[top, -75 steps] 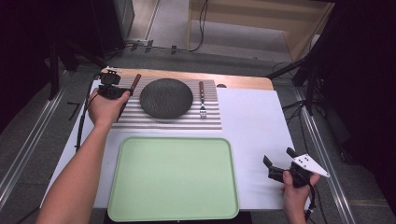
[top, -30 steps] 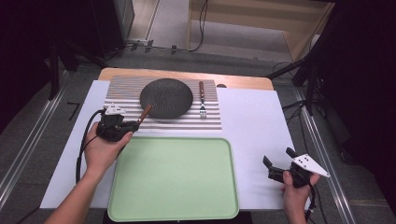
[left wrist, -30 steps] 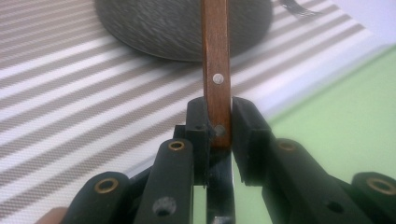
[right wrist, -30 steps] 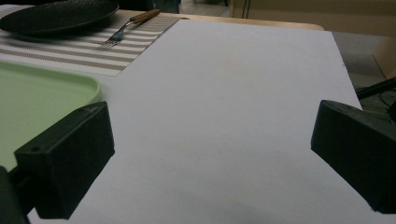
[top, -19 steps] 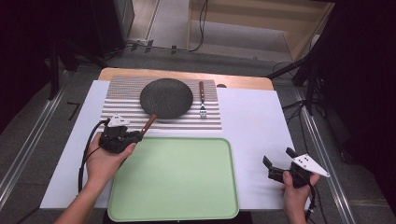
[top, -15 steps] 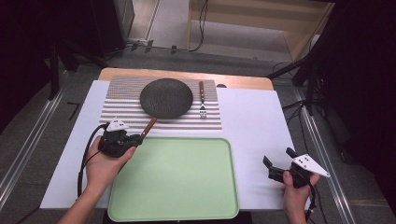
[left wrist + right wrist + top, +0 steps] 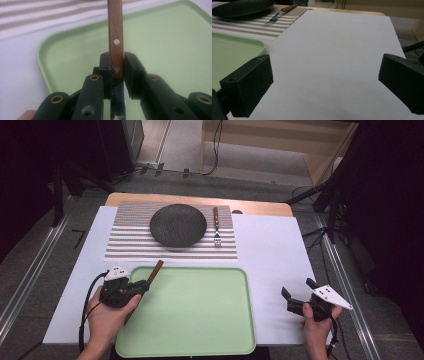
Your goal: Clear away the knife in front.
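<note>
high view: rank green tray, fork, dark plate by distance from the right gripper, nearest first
From the right gripper, at the lower right of the table:
1. Green tray: just to its left, front centre.
2. Fork: farther back, on the striped mat's right part.
3. Dark plate: farthest, left of the fork on the mat.

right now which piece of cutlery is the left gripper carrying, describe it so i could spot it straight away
Start at the green tray nearest the person and go to its near-left corner. There the left gripper is shut on a knife, its brown wooden handle with metal rivets slanting over the tray's edge. The fork has a similar handle but lies flat on the striped placemat, right of the dark plate.
</note>
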A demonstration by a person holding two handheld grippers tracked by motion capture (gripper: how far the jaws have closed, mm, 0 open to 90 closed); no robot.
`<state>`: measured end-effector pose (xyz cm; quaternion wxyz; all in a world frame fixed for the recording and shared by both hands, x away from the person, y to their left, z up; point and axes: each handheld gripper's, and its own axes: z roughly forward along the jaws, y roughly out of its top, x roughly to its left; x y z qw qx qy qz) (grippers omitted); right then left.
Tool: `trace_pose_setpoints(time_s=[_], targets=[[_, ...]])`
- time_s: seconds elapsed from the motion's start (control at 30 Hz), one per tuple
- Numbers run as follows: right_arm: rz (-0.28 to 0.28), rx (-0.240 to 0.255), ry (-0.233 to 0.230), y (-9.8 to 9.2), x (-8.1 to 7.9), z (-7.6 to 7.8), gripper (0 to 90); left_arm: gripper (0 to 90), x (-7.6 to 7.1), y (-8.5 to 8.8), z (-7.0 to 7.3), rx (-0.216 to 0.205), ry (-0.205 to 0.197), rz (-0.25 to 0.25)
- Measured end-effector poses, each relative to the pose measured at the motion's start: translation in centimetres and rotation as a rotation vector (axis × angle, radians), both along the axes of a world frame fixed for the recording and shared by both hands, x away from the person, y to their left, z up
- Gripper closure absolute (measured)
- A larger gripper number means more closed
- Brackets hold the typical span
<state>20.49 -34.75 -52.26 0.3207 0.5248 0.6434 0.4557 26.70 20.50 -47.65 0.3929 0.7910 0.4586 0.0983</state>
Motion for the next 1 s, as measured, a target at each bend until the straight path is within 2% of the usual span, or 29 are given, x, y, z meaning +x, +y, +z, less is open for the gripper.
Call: trace_pose_setpoints(time_s=[0.03, 0.23, 0.33, 0.47, 0.6, 0.73, 0.83, 0.9, 0.93, 0.97, 1.0], targets=[[0.0, 0.0, 0.0, 0.0, 0.0, 0.0, 0.0, 77.2, -0.2, 0.0, -0.2, -0.009, 0.007, 0.005], [0.003, -0.002, -0.004, -0.1, 0.0, 0.0, 0.0, 77.1, -1.1, 0.5, -1.0, 0.006, 0.015, 0.028], [0.002, -0.002, 0.0, 0.0, 0.0, 0.0, 0.0, 77.1, -1.6, 0.6, -1.5, -0.012, 0.03, 0.041], [0.003, -0.003, -0.002, 0.0, 0.0, 0.0, 0.0, 77.1, -2.2, 0.5, -1.8, 0.009, 0.029, 0.045], [0.004, -0.003, -0.002, -0.1, 0.0, 0.0, 0.0, 77.0, -2.4, 0.8, -2.1, 0.003, 0.037, 0.06], [0.003, -0.003, 0.0, 0.0, 0.0, 0.0, 0.0, 76.2, -2.5, 1.1, -2.4, 0.017, 0.03, 0.085], [0.003, -0.004, 0.001, 0.0, 0.0, 0.0, 0.0, 70.2, -2.7, 1.5, -2.2, 0.025, -0.019, 0.106], [-0.005, -0.006, 0.001, 0.0, 0.0, 0.0, 0.0, 76.2, -2.8, 1.5, -1.9, 0.018, -0.037, 0.096], [-0.007, -0.01, 0.001, 0.0, 0.0, 0.0, 0.0, 82.0, -2.9, 1.3, -1.6, 0.019, -0.054, 0.044], [-0.007, -0.01, 0.001, 0.0, 0.0, 0.0, 0.0, 87.0, -2.9, 1.3, -1.6, 0.019, -0.054, 0.044], [-0.007, -0.014, 0.0, 0.0, 0.1, 0.0, 0.0, 89.7, -2.9, 1.0, -1.6, 0.025, -0.058, 0.02]])
